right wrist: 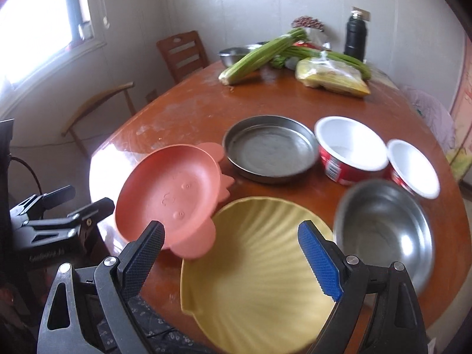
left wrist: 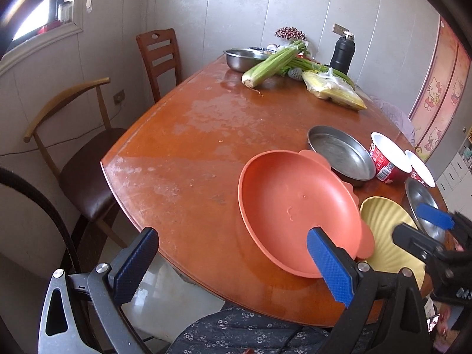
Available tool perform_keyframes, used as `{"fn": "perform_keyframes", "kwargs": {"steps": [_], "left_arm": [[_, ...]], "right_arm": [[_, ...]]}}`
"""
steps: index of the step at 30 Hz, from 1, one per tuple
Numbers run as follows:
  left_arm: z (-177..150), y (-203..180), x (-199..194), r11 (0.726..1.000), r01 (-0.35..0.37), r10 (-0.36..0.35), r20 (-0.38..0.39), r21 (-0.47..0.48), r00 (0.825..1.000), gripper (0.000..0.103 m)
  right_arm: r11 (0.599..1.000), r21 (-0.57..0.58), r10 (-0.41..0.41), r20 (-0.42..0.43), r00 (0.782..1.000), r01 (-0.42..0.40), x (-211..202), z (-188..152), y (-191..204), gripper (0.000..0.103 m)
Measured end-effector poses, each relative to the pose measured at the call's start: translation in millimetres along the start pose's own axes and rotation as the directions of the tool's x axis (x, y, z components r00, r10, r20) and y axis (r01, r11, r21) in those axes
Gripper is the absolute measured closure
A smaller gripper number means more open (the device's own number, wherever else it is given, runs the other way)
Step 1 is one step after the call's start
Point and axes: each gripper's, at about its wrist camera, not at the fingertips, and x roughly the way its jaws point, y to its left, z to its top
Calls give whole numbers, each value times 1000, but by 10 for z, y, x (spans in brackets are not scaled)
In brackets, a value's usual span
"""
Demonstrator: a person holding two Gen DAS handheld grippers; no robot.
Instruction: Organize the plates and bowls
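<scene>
**Both grippers open over the dishes, nothing picked up yet**

The sorting looks to be at its start: plates and bowls lie loose on the wooden counter [right wrist: 183,109], none stacked. Taking the yellow shell plate [right wrist: 259,271] as the landmark, the right gripper [right wrist: 231,258] hangs just above its near half with jaws wide apart, gripping nothing. The left gripper [left wrist: 233,261] is off to the plate's left, past the counter's near edge, jaws likewise wide apart and empty; its right finger shows in front of the orange plate's near rim, though whether it touches I cannot tell.

The orange plate [right wrist: 168,188] sits to the left of the yellow one, and its scalloped edge appears to overlap the yellow rim. Behind the yellow plate is a shallow steel pan [right wrist: 268,147]. To the right is a steel bowl [right wrist: 383,230], blurred in the right wrist view. Behind that bowl stand two red bowls with white insides, a larger [right wrist: 351,150] and a smaller [right wrist: 413,171], side by side and seemingly touching.

The yellow plate is ribbed like a shell, matte and shallow; the orange one is smooth with small raised marks inside.

The likely next move is a rim grasp on one plate. That calls for lowering one jaw inside the rim and one outside, and the overlap means the orange plate should probably be lifted first
</scene>
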Motion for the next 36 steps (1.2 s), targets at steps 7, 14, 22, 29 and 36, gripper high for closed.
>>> {"fn": "perform_keyframes", "kwargs": {"steps": [7,14,22,29,36], "left_arm": [[32,3,197,1000,11,-11,-47,2,999,2],[90,-50,325,1000,2,-1,-65,21,998,4],[126,-92,418,999,25,-22,-89,33,996,30],[133,-148,475,997,76,-71,-116,34,991,53],[128,-207,506,996,73,-66,-116,56,991,63]], "right_arm": [[1000,-22,9,-47,999,-10,349,233,12,11],[999,-26,25,-100,995,-28,629,333,27,25],[999,-28,37,-129,991,-41,780,366,22,49],[996,-55,56,-146,988,-64,890,389,49,66],[996,-53,66,-146,987,-74,881,385,74,67]]}}
